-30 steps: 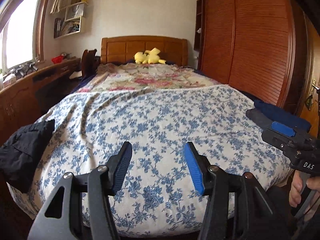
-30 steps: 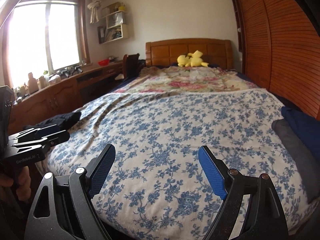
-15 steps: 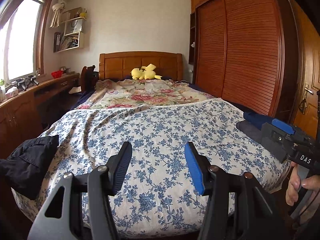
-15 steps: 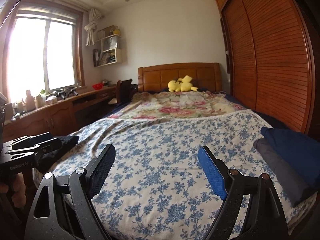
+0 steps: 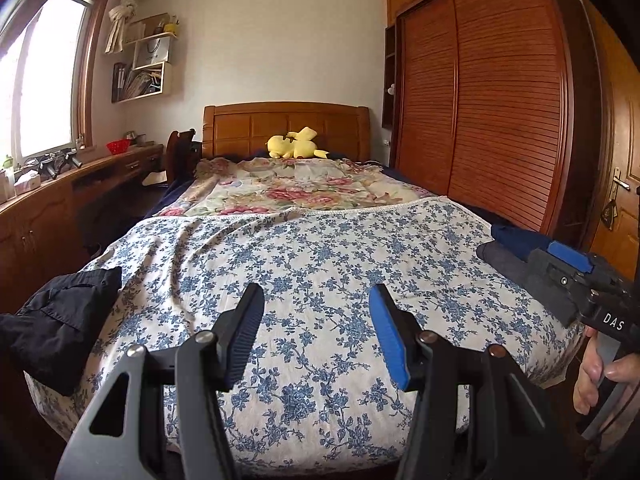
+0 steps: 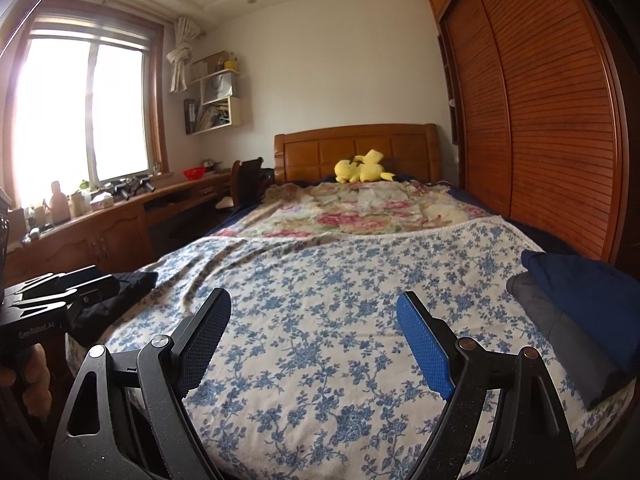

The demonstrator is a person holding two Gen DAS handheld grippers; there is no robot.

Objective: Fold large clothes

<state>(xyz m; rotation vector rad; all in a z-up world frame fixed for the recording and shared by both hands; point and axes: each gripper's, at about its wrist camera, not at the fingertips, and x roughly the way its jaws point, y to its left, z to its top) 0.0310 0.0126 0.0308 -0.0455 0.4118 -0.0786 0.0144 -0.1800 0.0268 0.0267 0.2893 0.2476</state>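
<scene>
**Both grippers held empty over the foot of the bed**

The left gripper (image 5: 316,320) fills the lower centre of its own view, its jaws parted to a moderate gap with only the blue-flowered bedspread (image 5: 320,264) showing between them. The right gripper (image 6: 312,332) stands wider apart and also holds nothing. Each gripper shows at the edge of the other's view, with a hand (image 5: 600,376) at the lower right wrapped round a grip.

A black garment (image 5: 60,328) lies crumpled at the left edge of the bed's near end, hanging partly over the side. At the right edge a dark blue folded garment (image 6: 588,304) rests on a grey one (image 6: 560,332). Further up lie a rose-patterned quilt (image 5: 288,192) and a yellow plush toy (image 5: 294,146) against the wooden headboard (image 5: 284,128). A slatted wardrobe (image 5: 492,112) fills the right.
</scene>
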